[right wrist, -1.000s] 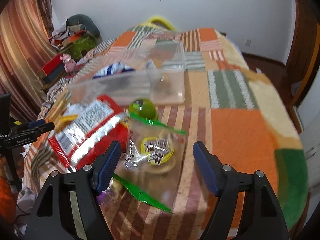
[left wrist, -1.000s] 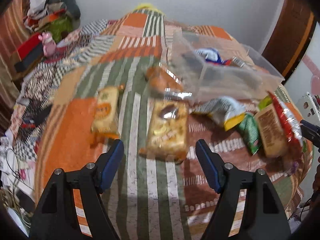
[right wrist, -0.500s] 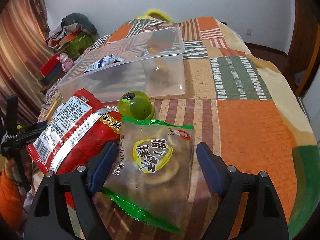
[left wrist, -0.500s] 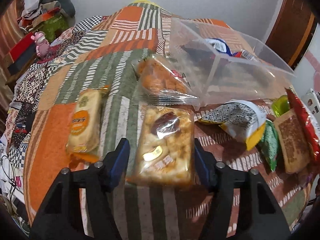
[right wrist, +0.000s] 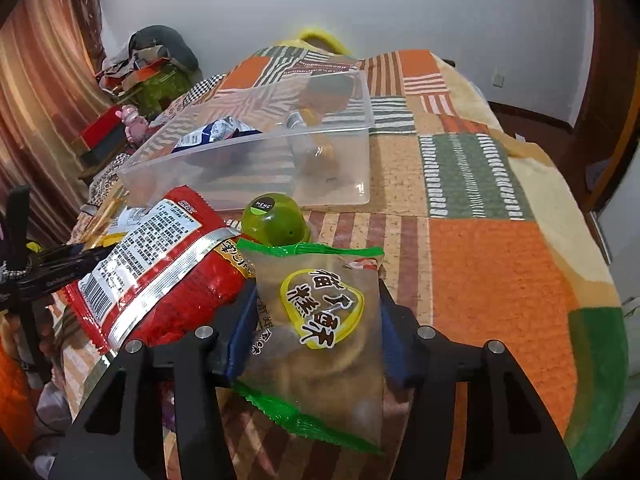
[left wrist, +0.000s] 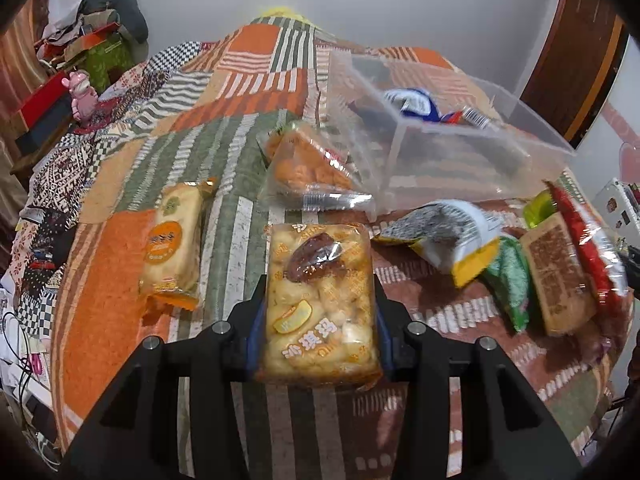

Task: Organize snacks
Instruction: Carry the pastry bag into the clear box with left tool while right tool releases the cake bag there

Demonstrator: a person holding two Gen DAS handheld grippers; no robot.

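1. While closing on both sides, the left gripper [left wrist: 318, 330] fingers are holding the sachima packet [left wrist: 318, 300], looking light and crumbly.
2. The right gripper [right wrist: 314, 334] fingers are pinching the green-edged pastry bag [right wrist: 320, 328], its film seeming slippery.
3. The clear bin [right wrist: 256, 156] is sitting beyond the fingers on the bed.

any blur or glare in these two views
Left wrist view: the clear bin and the white-yellow packet smear with motion blur, while the pastry pack in the left claw is sharp. Right wrist view: crisp; glare streaks the red bag; fisheye bends the edges.
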